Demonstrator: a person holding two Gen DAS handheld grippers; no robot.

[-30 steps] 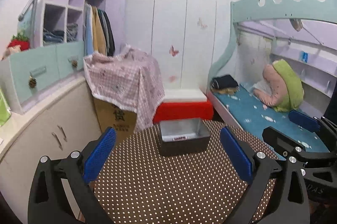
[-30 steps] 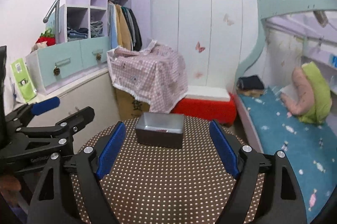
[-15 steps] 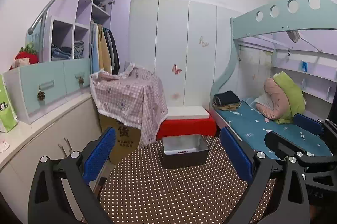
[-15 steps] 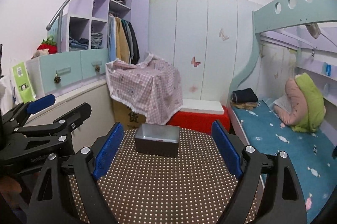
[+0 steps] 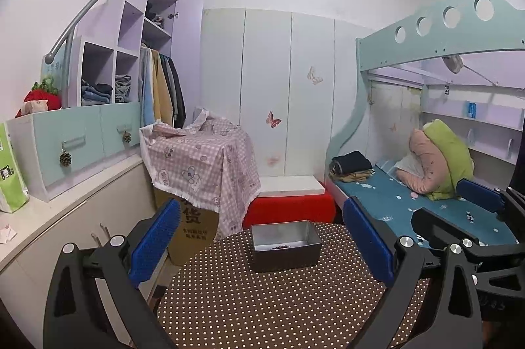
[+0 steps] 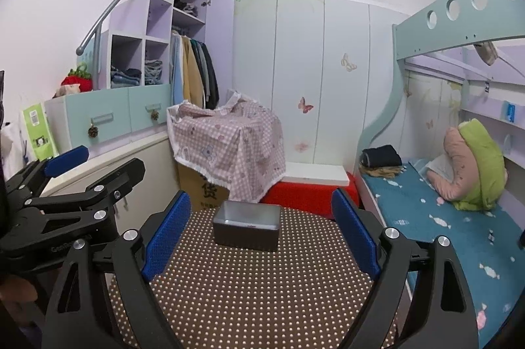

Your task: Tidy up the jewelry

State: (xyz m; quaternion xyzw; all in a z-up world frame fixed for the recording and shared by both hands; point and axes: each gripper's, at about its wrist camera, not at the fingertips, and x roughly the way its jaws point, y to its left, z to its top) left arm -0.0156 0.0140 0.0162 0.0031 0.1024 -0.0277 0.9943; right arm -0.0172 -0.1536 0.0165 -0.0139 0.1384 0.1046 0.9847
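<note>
A small rectangular grey metal tin [image 5: 284, 245] stands open-topped near the far edge of a round surface covered in brown cloth with white polka dots [image 5: 279, 309]. Inside the tin, against its near wall, lies a short string of dark beads [image 5: 280, 248], seen from the left wrist view; from the right wrist view only a thin reddish trace shows at the tin's [image 6: 246, 229] inner near wall.

The left tool [image 5: 262, 245] hangs above the near part of the surface, well short of the tin, its two blue-padded fingers [image 5: 154, 242] spread wide with nothing between them. The right tool [image 6: 261, 239] is likewise above the near part of the surface [image 6: 262, 293], fingers [image 6: 356, 239] wide apart and empty, the tin framed between them but well beyond their tips. Each tool shows at the edge of the other's view, the two side by side.

Beyond the tin stands a red low bench with a white top [image 5: 290, 203]. Left of the tin, a pink checked cloth [image 5: 200, 160] drapes a brown cardboard box [image 5: 192, 226]. Right of the tin runs a bunk bed with a teal patterned mattress [image 5: 410, 204].
</note>
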